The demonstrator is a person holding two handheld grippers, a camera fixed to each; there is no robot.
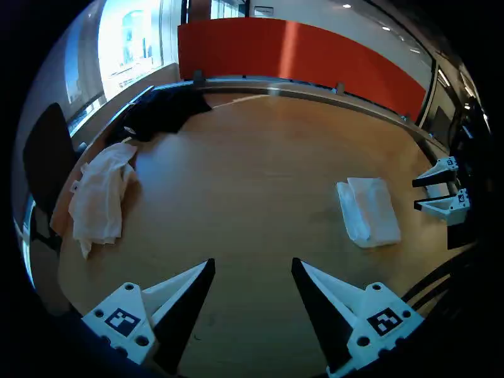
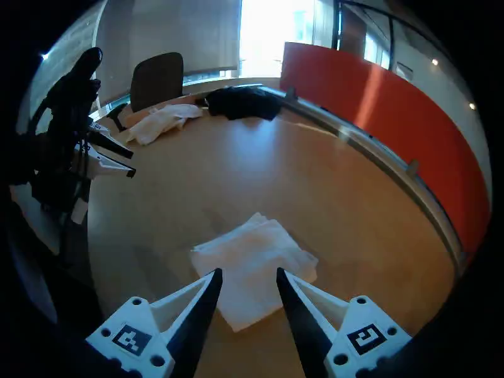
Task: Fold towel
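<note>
Squarely folded soft towel (image 2: 252, 277) on wooden table (image 2: 315, 183)

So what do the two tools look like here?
Both the left tool and right tool match: two white wedge-shaped fingers tapering to points, black inner faces, and a black-and-white square marker beside screw holes at each base.

Grippers: two, left gripper (image 1: 252, 260) and right gripper (image 2: 249, 269). Folded towel (image 1: 372, 211): one. Crumpled white cloth (image 1: 101, 195): one. Black garment (image 1: 160, 113): one. Chair (image 1: 47, 157): one. Table (image 1: 252, 170): one.
</note>
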